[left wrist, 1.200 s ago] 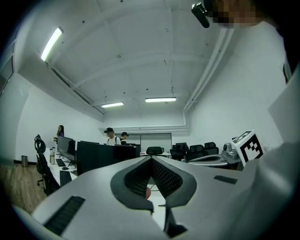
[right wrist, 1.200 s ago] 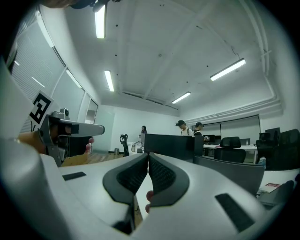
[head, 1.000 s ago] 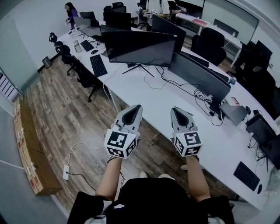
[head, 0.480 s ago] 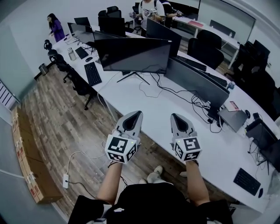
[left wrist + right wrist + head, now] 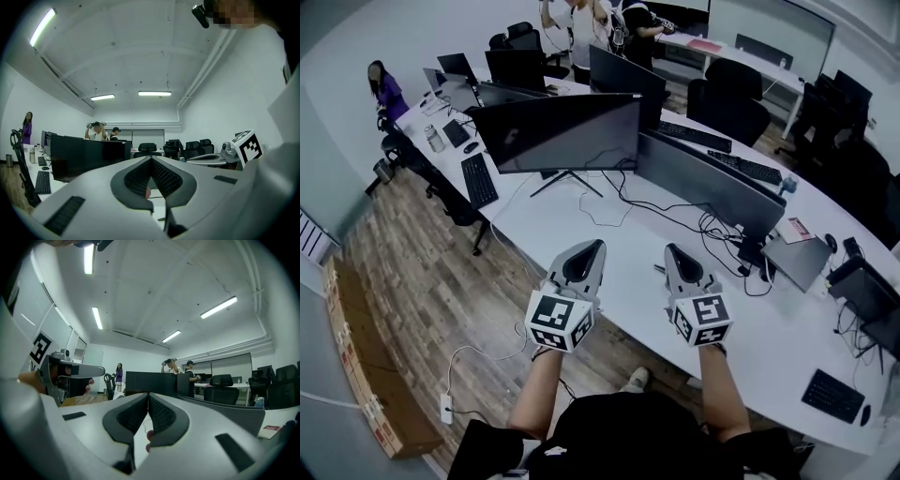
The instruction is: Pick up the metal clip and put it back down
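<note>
Step in hand: the approach, before the pick. The left gripper [image 5: 589, 246] and right gripper [image 5: 675, 249] are held level, side by side over the near edge of the long white bench [image 5: 623, 291], and neither touches it. The metal clip is not grasped yet. A small dark item [image 5: 658, 268] lies on the bench just beside the right gripper's tip, between the two grippers. It is probably the clip, but too small to confirm.

Fingers: the left gripper view shows its fingers pressed together at the tips with nothing between them. The right gripper view shows the same, shut tight with only bare bench beyond. Both are empty.

Next move, as a judgement: one gripper has to spread its fingers, tip down toward the bench top, straddle the item and close on it. A small metal piece on a smooth top could skid, so a low, square approach looks safer.
</note>
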### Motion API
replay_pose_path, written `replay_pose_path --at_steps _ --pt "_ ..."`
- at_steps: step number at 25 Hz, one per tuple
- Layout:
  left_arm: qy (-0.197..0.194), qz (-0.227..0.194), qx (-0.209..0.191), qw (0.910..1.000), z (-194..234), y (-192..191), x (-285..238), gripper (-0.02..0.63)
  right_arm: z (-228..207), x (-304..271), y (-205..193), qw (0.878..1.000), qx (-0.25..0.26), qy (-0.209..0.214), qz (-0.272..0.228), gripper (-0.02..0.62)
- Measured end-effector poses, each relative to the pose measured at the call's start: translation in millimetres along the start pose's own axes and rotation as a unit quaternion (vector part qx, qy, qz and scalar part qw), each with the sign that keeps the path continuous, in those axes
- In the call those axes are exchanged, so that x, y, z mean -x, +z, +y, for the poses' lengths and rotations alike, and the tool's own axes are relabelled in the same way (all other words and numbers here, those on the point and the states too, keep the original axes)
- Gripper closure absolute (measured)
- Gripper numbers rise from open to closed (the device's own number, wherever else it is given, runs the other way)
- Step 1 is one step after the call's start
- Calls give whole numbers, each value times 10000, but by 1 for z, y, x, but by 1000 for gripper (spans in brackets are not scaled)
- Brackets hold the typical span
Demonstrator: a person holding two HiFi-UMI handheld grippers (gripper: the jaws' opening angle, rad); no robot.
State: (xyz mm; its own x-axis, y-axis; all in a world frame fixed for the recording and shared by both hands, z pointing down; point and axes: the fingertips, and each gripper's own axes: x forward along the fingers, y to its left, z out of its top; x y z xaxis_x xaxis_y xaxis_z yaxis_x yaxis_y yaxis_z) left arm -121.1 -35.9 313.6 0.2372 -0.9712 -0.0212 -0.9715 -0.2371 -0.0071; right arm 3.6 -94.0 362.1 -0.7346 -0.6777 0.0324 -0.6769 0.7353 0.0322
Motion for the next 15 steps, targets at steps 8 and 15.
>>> replay_pose_path --at_steps 8,15 --pt "-239 248 37 9994 -14 -23 -68 594 -60 -13 -27 9995 -166 -212 187 572" --pt "-480 561 113 9972 -26 -55 -108 594 -95 -18 -56 9978 -340 -431 383 571"
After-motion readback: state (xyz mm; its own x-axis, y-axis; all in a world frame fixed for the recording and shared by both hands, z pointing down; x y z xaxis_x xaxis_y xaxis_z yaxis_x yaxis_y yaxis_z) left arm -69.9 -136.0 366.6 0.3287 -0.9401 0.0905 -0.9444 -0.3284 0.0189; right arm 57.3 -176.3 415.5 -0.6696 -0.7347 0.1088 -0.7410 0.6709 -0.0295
